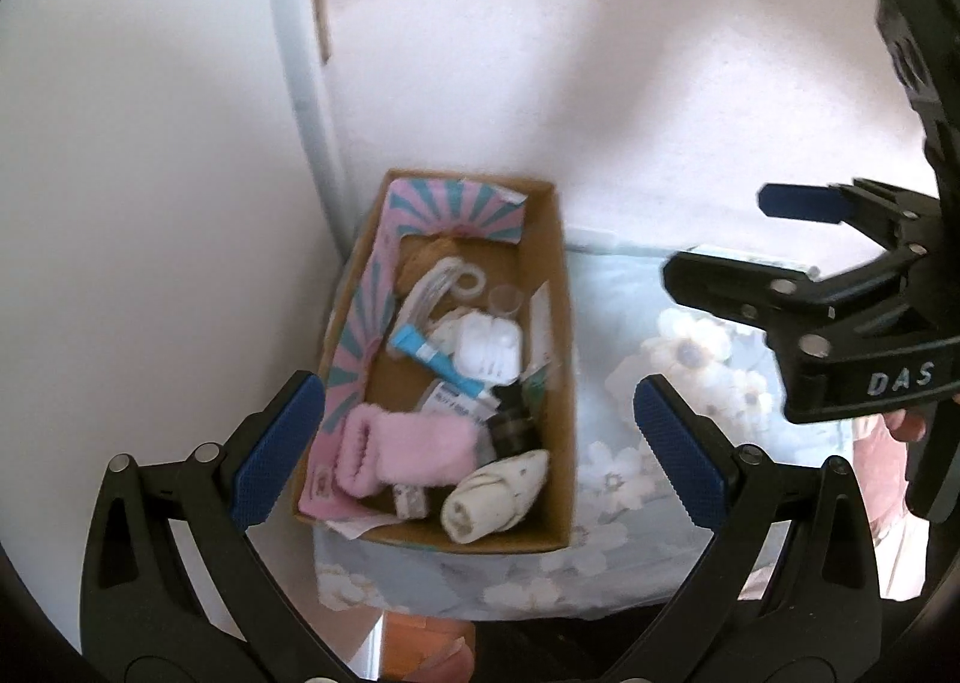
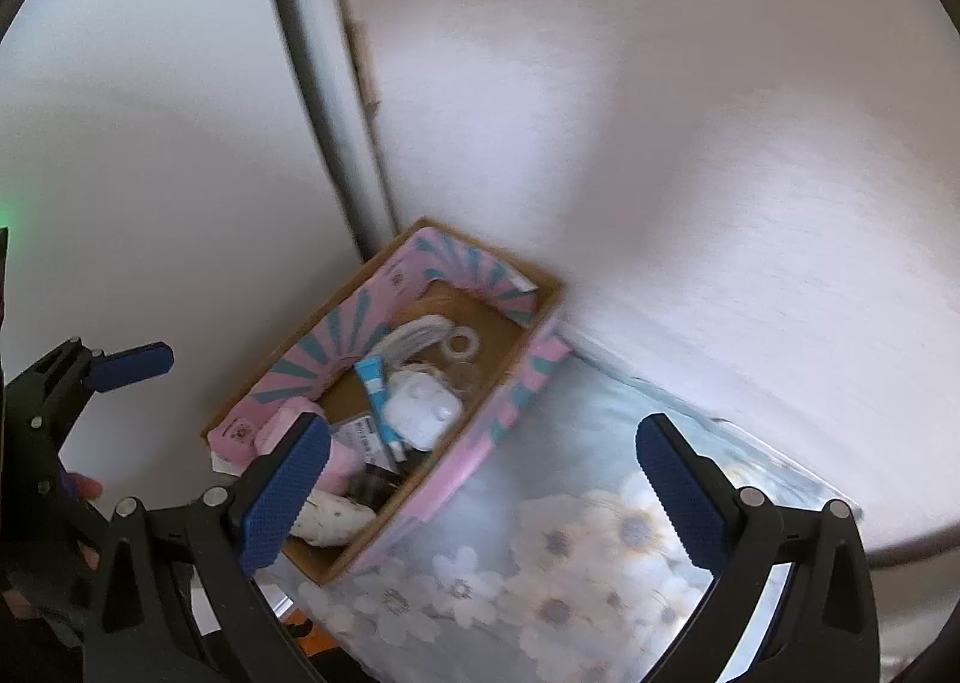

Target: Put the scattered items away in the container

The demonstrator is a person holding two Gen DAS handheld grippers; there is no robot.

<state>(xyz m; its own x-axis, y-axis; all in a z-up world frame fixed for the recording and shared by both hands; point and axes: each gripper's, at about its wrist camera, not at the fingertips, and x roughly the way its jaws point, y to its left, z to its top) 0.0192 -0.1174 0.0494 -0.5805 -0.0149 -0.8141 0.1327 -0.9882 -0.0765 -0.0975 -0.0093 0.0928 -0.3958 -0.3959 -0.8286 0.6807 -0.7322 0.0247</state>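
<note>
Against the pale wall, in the left wrist view, an open cardboard box (image 1: 543, 383) with a pink and teal sunburst print sits at the back corner of a surface covered by a blue floral cloth (image 1: 660, 473). Its load looks complete: a fluffy pink sock (image 1: 408, 452), a rolled white sock (image 1: 495, 494), a white earbud case (image 1: 486, 347), a blue and white tube (image 1: 435, 359), a coil of white cable (image 1: 435, 284) and a dark round item too blurred to name. No loose item shows on the cloth. The left tool (image 1: 480, 449) hangs above the box with its jaws spread wide and nothing between them; the right tool (image 1: 720, 239) hovers off to the side, also parted and empty. From the right wrist view, the same box (image 2: 480, 443) lies tilted across the frame, with the right tool (image 2: 480, 491) spread over its near edge and the cloth (image 2: 570, 593). Judging by its contents, the box should be light; its thin walls would flex, so a hold on a stiff corner looks safest, should it need shifting.
</note>
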